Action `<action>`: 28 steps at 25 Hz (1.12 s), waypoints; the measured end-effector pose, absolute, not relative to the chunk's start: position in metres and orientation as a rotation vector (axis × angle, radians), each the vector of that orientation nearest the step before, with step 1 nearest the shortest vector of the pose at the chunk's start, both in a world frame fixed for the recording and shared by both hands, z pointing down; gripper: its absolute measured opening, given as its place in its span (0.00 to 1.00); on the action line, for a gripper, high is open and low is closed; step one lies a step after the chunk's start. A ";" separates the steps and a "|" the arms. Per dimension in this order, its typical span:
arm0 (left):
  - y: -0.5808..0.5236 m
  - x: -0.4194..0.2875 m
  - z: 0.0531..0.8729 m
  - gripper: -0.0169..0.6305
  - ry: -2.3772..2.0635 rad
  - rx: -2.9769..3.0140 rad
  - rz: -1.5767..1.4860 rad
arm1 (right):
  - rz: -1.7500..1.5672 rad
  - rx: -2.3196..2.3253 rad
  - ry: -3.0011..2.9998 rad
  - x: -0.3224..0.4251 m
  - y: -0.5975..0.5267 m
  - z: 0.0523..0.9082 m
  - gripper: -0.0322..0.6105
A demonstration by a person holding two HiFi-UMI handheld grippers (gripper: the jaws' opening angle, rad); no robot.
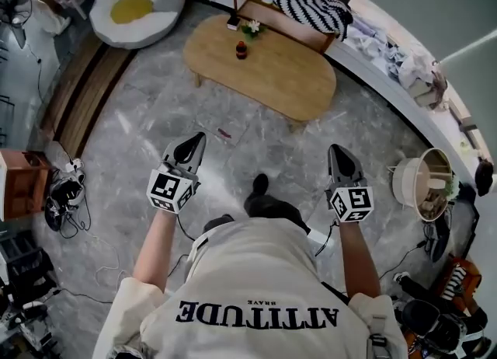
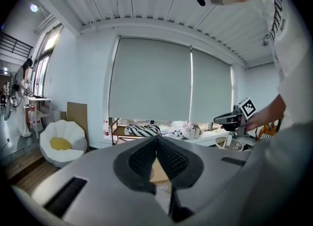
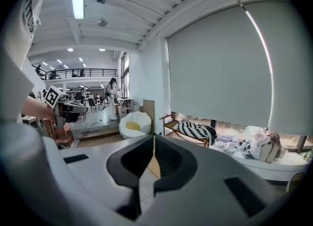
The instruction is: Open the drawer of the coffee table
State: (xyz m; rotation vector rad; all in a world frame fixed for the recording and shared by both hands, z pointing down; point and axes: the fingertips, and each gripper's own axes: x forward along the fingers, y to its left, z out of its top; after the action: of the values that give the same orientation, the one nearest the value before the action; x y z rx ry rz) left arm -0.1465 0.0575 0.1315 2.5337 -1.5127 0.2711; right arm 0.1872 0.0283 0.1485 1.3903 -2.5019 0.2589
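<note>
The coffee table (image 1: 260, 66) is a low oval wooden table standing on the grey stone floor ahead of me; no drawer shows from above. My left gripper (image 1: 192, 146) and right gripper (image 1: 340, 154) are held out side by side over the floor, both well short of the table and pointing toward it. Each is shut with nothing between its jaws. In the left gripper view the left gripper (image 2: 156, 140) has its black pads together, with only a sliver of wood showing past them. The right gripper (image 3: 154, 141) looks the same in its own view.
A small dark bottle (image 1: 241, 50) and a little flower pot (image 1: 252, 29) stand on the table. Behind it is a wooden bench with a striped cloth (image 1: 311, 8). A white and yellow floor cushion (image 1: 138, 4) lies far left, a round white basket (image 1: 423, 182) right, cables (image 1: 66, 194) left.
</note>
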 end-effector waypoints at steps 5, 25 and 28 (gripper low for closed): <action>0.021 -0.134 0.145 0.06 -1.548 2.498 0.321 | 0.291 1.345 -2.520 0.193 -0.014 0.163 0.09; -0.070 -0.121 0.165 0.06 -1.560 2.502 0.414 | 0.437 1.357 -2.479 0.190 -0.075 0.203 0.09; -0.081 -0.126 0.173 0.06 -1.527 2.523 0.407 | 0.436 1.384 -2.459 0.182 -0.079 0.206 0.09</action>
State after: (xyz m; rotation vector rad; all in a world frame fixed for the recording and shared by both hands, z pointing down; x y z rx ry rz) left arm -0.1262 -0.0813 0.1726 2.5230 -1.5267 0.4070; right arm 0.1821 -0.0790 0.2064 1.3839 -2.4586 0.4359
